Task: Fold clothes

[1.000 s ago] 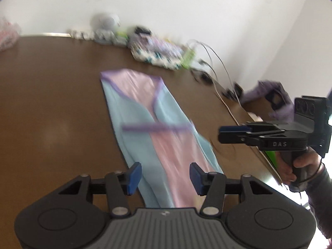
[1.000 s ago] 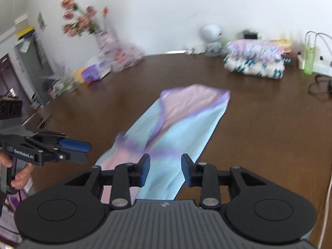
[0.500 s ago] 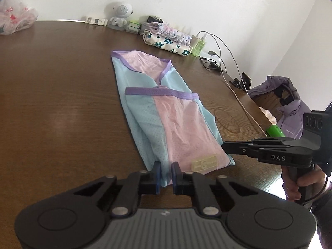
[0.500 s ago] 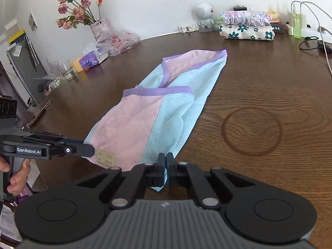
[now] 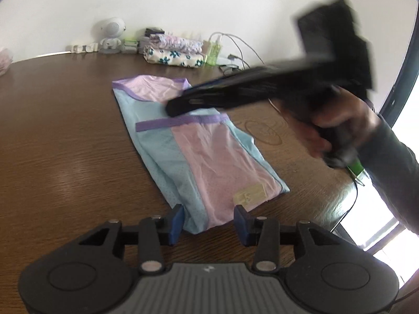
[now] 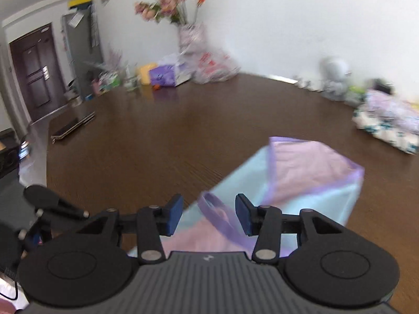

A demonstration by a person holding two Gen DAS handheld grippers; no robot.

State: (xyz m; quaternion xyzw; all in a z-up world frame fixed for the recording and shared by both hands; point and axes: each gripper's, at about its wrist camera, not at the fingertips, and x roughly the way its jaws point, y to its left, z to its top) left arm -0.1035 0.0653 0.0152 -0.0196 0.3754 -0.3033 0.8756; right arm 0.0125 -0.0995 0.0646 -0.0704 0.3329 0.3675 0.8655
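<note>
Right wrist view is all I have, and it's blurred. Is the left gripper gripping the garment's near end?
Observer: No. The left wrist view shows the left gripper open, with its fingers on either side of the garment's near corner.
Operator: Is the garment folded at all?
Observer: Partly. A pink-and-blue layer lies on top, and its purple edge crosses the middle.
Operator: Where does my right gripper sit?
Observer: The tip of the right gripper appears over the fabric just beyond that purple edge. It is too blurred to tell whether it touches.
</note>
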